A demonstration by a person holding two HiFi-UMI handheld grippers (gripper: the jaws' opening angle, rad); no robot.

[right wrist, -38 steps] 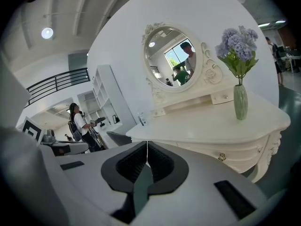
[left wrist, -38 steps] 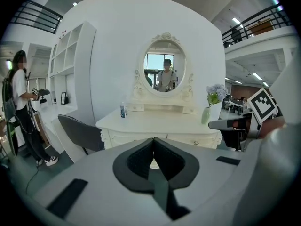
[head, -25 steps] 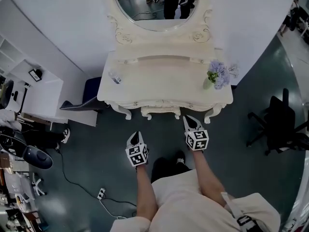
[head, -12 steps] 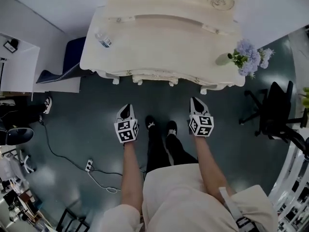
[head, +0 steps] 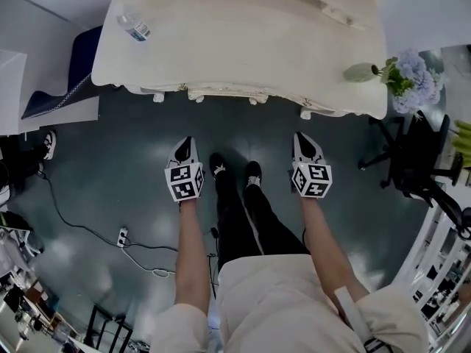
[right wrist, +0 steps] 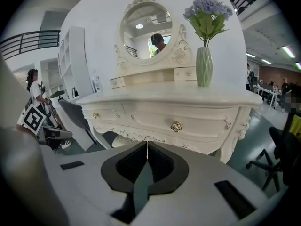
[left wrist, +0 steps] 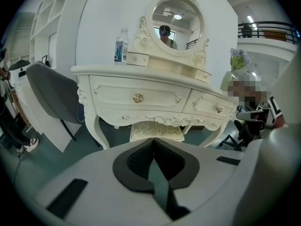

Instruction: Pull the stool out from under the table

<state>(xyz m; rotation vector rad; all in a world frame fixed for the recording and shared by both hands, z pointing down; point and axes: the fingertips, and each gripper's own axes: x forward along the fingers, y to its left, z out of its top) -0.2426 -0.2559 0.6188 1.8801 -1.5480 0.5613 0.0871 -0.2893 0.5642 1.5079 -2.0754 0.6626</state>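
A: Jaws first. What are they doing?
B: Both pairs are staying pressed together with nothing between them. The left gripper (left wrist: 153, 142) is showing its pads meeting on a closed seam, and the right gripper (right wrist: 146, 144) is showing the same. Nothing is changing there.
A: So what is changing?
B: The person is closing in and stooping. The mirror (left wrist: 178, 18) is dropping out of the top of the head view and is now showing only in the gripper views. The dressing table (head: 243, 43) is filling more of the head view. Both grippers are sinking in front of its front edge, short of it and not touching.
A: And the stool?
B: The stool (left wrist: 156, 131) is sitting tucked under the table between the legs. Its brocade cushion is showing just above the left jaws, and a sliver is peeking out below the apron in the right gripper view. The tabletop is hiding it from the head view. Nothing is touching it, so the pull is not yet beginning. This is looking like the approach, and the jaws are going to need opening before any grip.
A: Any writing?
B: The water bottle (left wrist: 121, 45) is carrying a blue label, too small to read. The marker cubes (head: 185, 182) are showing only black-and-white squares. No brand is reading anywhere.
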